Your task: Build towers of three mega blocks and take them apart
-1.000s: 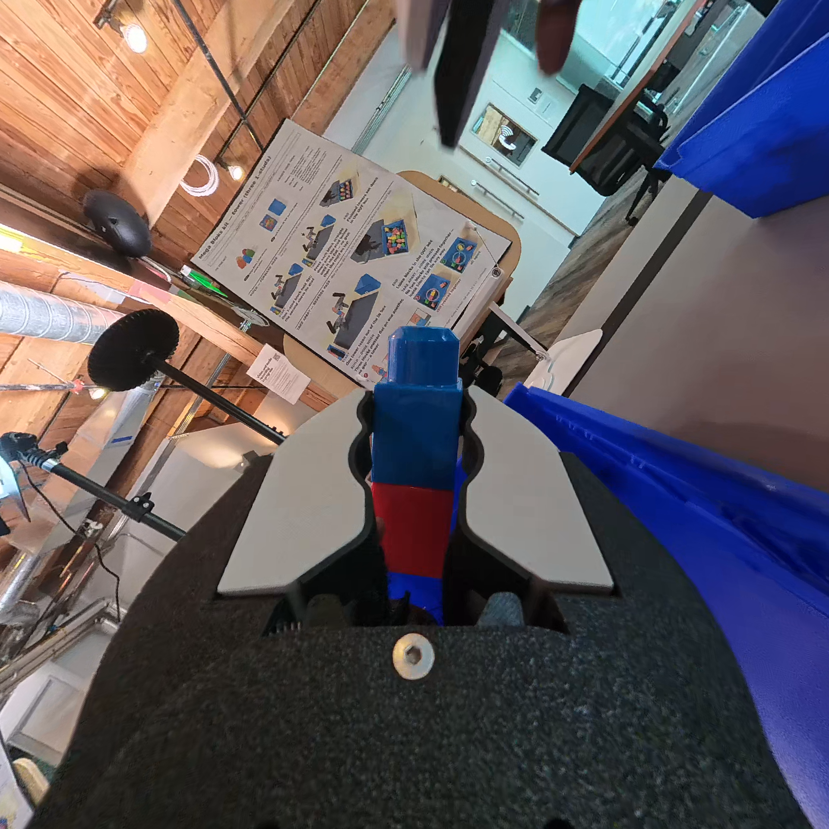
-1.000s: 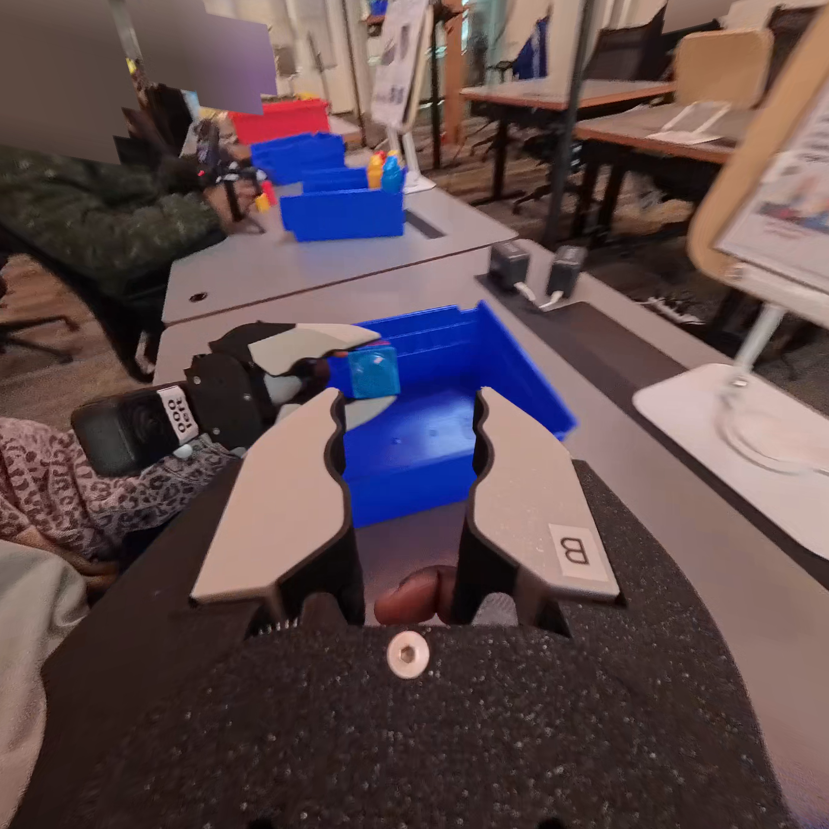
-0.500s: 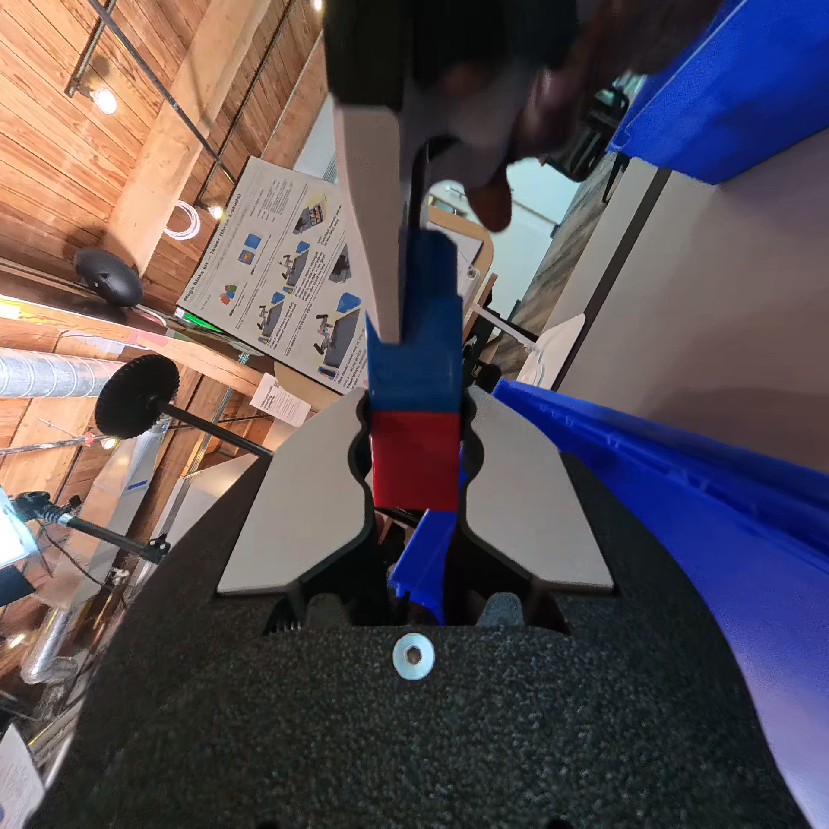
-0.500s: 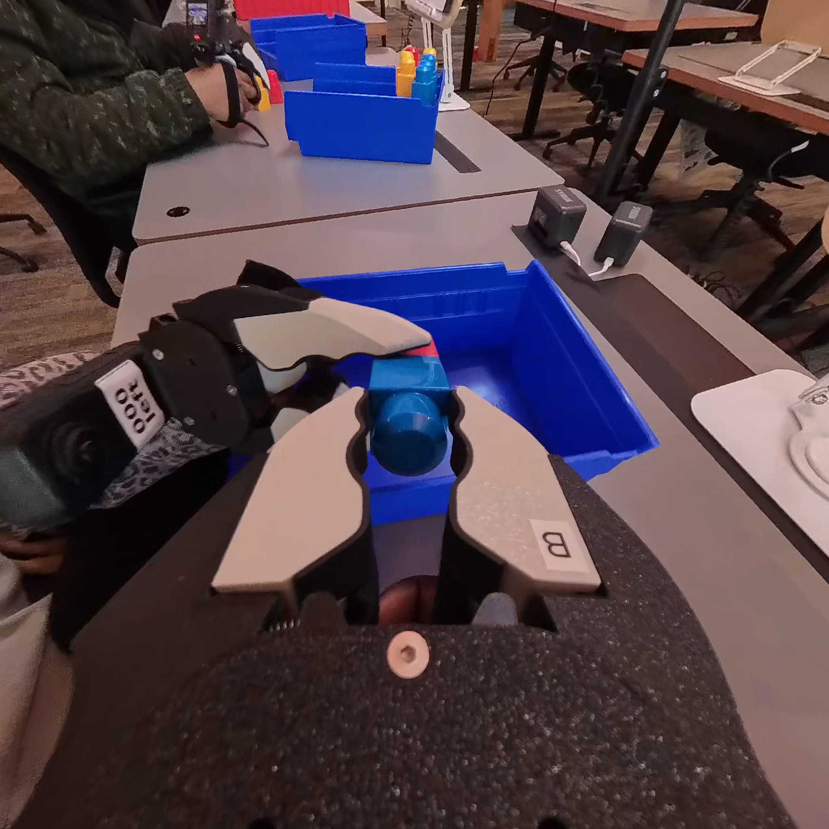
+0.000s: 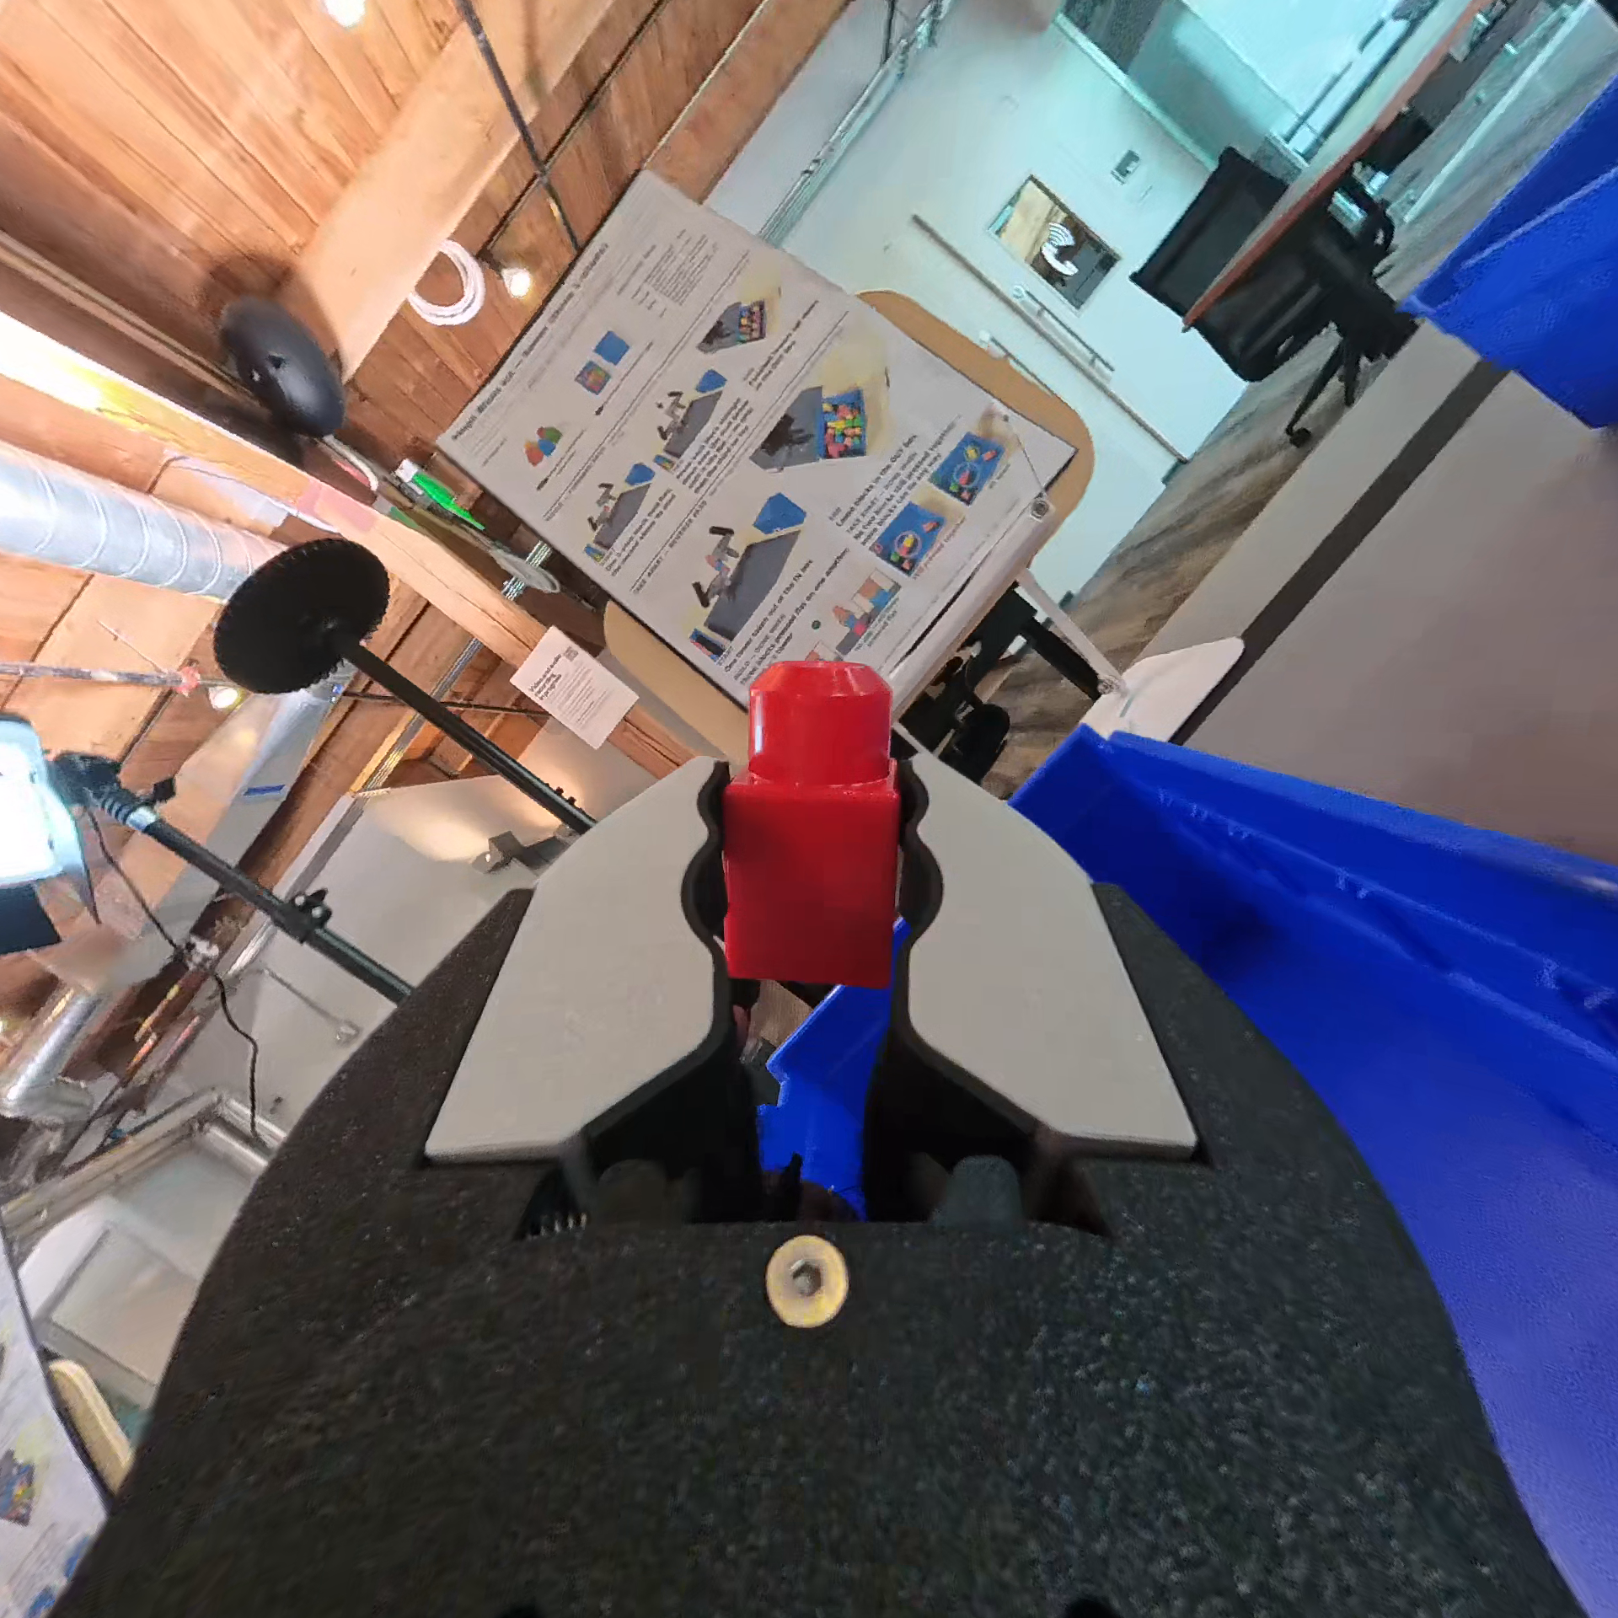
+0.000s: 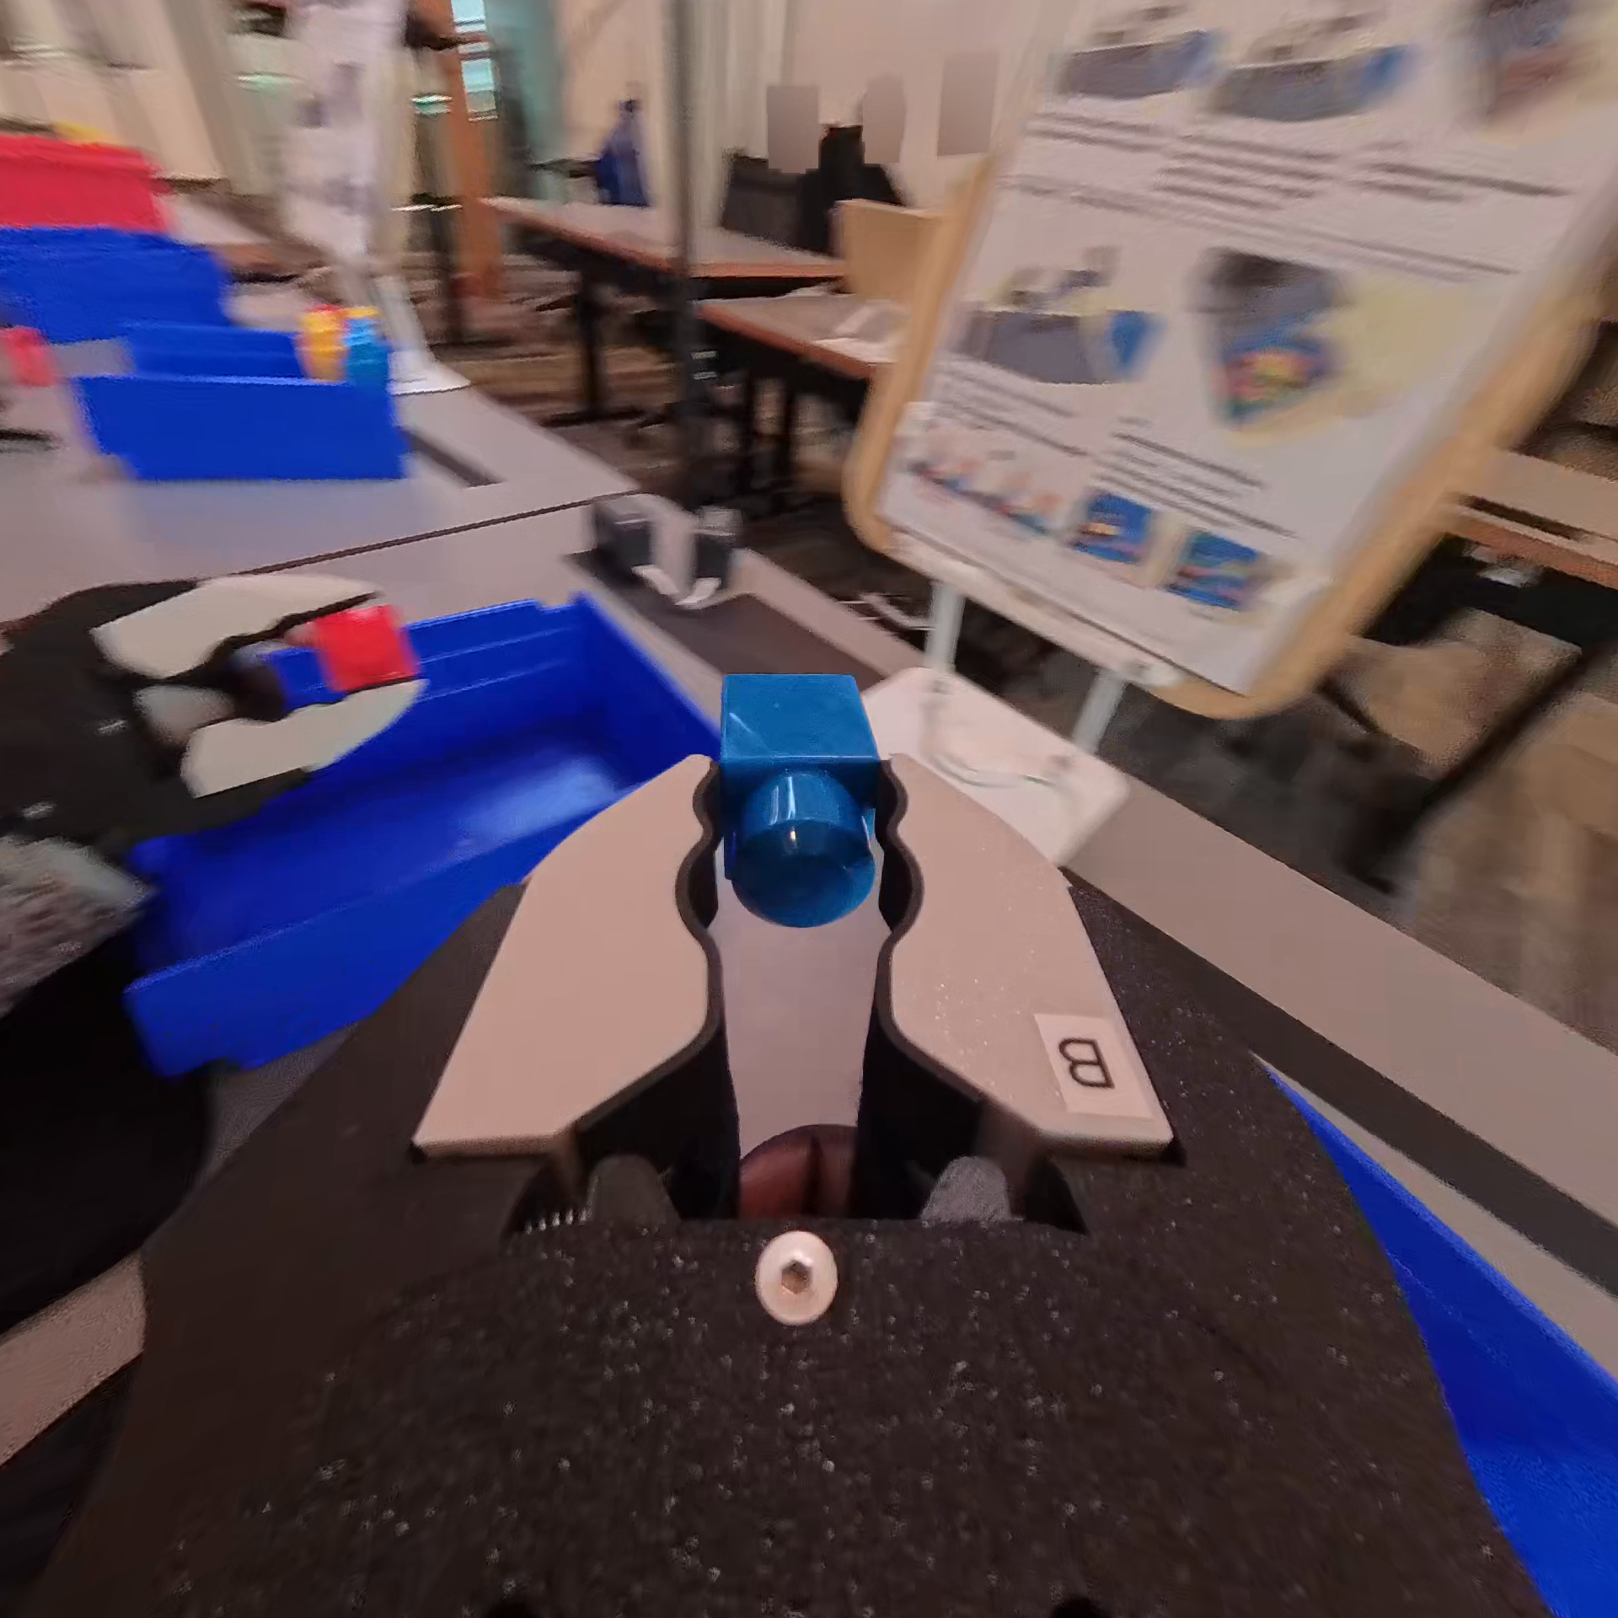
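- Where the grey worktop [image 6: 490, 525] spreads out, a blue bin [image 6: 368, 884] sits on it, with the poster board [image 6: 1226, 350] on its white stand to the right.
- Left tool [image 5: 810, 840] is clamped on a red block [image 5: 810, 875], stud pointing away from the camera; a blue block [image 6: 293, 678] shows behind the red one in the right wrist view, above the bin.
- Right tool [image 6: 797, 823] is clamped on a blue-green block [image 6: 792, 744], stud toward the camera, held clear of the left tool and beside the bin's near corner.
- Farther bins [image 6: 236, 420] with blocks stand on a neighbouring worktop, blurred.
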The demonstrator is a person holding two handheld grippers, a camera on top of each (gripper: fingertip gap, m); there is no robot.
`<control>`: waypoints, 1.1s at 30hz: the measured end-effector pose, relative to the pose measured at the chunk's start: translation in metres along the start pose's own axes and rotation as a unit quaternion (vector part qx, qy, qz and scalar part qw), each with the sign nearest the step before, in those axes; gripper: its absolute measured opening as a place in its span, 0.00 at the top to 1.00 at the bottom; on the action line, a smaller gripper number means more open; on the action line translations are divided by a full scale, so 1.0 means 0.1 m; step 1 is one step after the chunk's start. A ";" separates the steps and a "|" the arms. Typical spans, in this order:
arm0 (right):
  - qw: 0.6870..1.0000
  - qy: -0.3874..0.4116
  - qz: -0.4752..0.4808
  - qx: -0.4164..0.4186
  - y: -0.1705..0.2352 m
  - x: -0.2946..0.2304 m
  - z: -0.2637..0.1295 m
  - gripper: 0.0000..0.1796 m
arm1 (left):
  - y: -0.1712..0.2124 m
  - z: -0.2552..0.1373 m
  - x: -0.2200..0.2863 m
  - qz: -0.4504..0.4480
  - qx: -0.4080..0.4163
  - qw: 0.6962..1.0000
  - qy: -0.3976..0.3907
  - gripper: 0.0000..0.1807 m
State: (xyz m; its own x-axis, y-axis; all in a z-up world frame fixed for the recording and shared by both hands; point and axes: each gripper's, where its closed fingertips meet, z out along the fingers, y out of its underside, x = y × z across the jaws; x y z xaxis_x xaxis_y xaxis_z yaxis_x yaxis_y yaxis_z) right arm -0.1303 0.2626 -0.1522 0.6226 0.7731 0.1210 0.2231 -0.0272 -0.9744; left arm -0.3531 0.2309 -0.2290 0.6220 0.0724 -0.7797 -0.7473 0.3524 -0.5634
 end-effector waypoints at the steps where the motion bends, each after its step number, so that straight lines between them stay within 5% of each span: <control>1: 0.999 0.041 0.012 0.002 0.04 0.23 -0.14 0.82 | 0.00 0.01 0.05 0.012 -0.001 1.000 0.008 0.80; 8: 0.949 0.283 0.090 -0.104 0.95 1.52 -0.69 0.82 | -0.05 0.02 0.19 0.044 0.008 0.999 0.028 0.80; 19: 0.897 0.311 0.186 -0.251 2.22 1.91 -0.40 0.82 | -0.01 0.01 0.23 0.051 0.004 0.998 0.035 0.80; 28: 0.918 0.296 0.179 -0.195 1.87 1.85 -0.37 0.73 | -0.02 0.00 0.23 0.057 0.005 0.998 0.036 0.80; 33: 0.976 0.133 0.163 -0.054 0.91 1.17 -0.04 0.69 | -0.05 0.00 0.24 0.054 0.011 0.998 0.037 0.80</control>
State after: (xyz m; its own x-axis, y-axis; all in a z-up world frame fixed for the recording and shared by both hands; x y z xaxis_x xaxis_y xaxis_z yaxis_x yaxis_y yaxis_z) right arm -0.0343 0.3479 -0.2255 0.8430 0.5212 -0.1333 0.0494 -0.3217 -0.9456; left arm -0.3345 0.2308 -0.2452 0.5191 0.0423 -0.8537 -0.8026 0.3675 -0.4698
